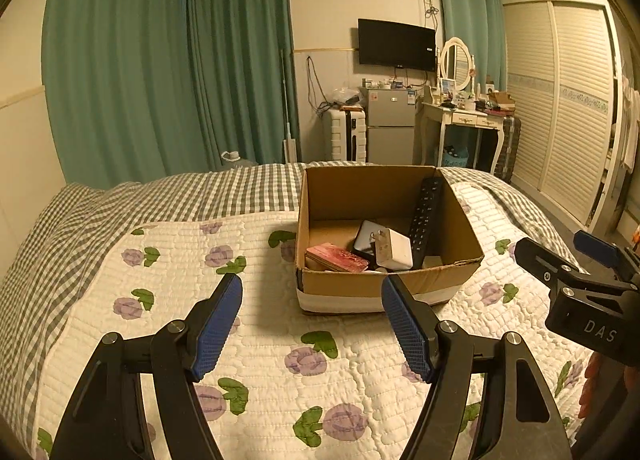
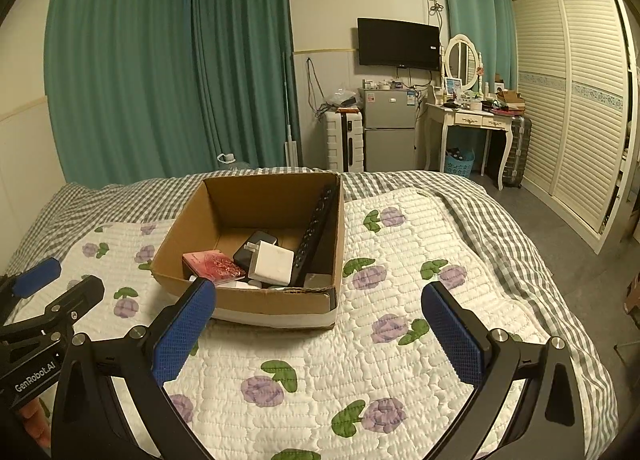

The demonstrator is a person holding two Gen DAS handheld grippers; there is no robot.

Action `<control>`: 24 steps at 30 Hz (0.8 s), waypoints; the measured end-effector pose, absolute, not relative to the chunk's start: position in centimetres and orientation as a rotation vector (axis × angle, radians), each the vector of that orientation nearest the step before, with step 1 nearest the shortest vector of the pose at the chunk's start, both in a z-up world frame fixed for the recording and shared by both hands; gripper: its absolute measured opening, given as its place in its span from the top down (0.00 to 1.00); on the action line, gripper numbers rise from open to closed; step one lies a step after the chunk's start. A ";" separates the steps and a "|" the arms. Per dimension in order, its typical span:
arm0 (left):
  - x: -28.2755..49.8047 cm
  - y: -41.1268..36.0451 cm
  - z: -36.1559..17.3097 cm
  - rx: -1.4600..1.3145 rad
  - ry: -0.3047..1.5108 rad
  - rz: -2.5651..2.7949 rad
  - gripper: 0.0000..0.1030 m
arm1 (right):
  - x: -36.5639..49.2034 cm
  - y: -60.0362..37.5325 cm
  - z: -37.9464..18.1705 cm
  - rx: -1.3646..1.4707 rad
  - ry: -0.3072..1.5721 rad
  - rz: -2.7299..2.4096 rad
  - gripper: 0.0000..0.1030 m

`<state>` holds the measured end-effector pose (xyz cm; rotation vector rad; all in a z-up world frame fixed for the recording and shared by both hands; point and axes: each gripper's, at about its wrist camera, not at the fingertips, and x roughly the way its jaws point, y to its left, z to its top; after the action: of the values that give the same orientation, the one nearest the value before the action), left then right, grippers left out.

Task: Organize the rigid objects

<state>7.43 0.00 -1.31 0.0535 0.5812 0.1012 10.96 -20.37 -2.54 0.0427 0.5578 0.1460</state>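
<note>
**Both grippers empty, box loaded on the bed**

Blue pads fill the foreground: my left gripper (image 1: 312,320) has its fingers spread wide, nothing between them, and my right gripper (image 2: 318,330) is just as wide apart and empty. Both hover over the floral quilt (image 2: 304,364), short of the cardboard box (image 1: 360,286).

Inside the box I see a black remote (image 1: 426,216) propped upright against the right wall, a white charger (image 1: 394,250) lying on a dark flat device (image 1: 366,238), and a reddish box (image 1: 338,258) at the near left. Something pale sits under the charger; I can't quite make it out.

Risks, as I judge them: that leaning remote could topple if I nudge the wall, and the soft bedding lets the box tip or slide under any push. Quilt around the box looks bare, so the sorting seems close to done.
</note>
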 end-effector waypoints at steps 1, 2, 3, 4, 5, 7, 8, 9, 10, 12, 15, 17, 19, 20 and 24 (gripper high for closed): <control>7.4 0.0 -1.3 0.054 0.580 0.102 0.27 | 11.0 -20.4 -2.5 0.043 0.557 0.145 0.00; 7.4 0.0 -1.3 0.054 0.580 0.102 0.27 | 11.0 -20.4 -2.5 0.043 0.558 0.146 0.00; 7.4 0.0 -1.3 0.054 0.580 0.101 0.27 | 11.0 -20.4 -2.6 0.044 0.559 0.147 0.00; 7.4 0.0 -1.3 0.055 0.579 0.101 0.27 | 11.0 -20.3 -2.6 0.043 0.560 0.147 0.00; 7.4 0.0 -1.3 0.054 0.580 0.102 0.27 | 11.0 -20.3 -2.6 0.043 0.559 0.146 0.00; 7.4 0.0 -1.3 0.053 0.580 0.103 0.27 | 11.0 -20.3 -2.6 0.041 0.561 0.147 0.00; 7.4 0.0 -1.3 0.052 0.580 0.101 0.27 | 11.0 -20.3 -2.7 0.041 0.560 0.146 0.00; 7.4 0.0 -1.3 0.054 0.579 0.103 0.27 | 11.0 -20.3 -2.7 0.043 0.562 0.146 0.00; 7.4 0.0 -1.3 0.055 0.579 0.103 0.27 | 11.0 -20.2 -2.7 0.043 0.564 0.148 0.00; 7.5 0.0 -1.4 0.055 0.580 0.102 0.27 | 11.1 -20.2 -2.7 0.041 0.564 0.147 0.00; 7.4 0.0 -1.3 0.061 0.580 0.103 0.27 | 11.1 -20.2 -2.8 0.043 0.564 0.146 0.00; 7.5 -0.1 -1.3 0.060 0.580 0.102 0.27 | 11.1 -20.2 -2.8 0.042 0.565 0.146 0.00; 7.4 -0.1 -1.3 0.060 0.580 0.102 0.27 | 11.1 -20.1 -2.8 0.043 0.565 0.145 0.00; 7.4 -0.1 -1.4 0.062 0.579 0.103 0.27 | 11.1 -20.1 -2.9 0.043 0.566 0.145 0.00; 7.4 -0.1 -1.4 0.061 0.582 0.101 0.27 | 11.1 -20.1 -3.0 0.044 0.570 0.145 0.00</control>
<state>7.45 -0.12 -1.40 0.0614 0.5823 0.1009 11.10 -20.06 -3.04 0.0444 0.5695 0.1448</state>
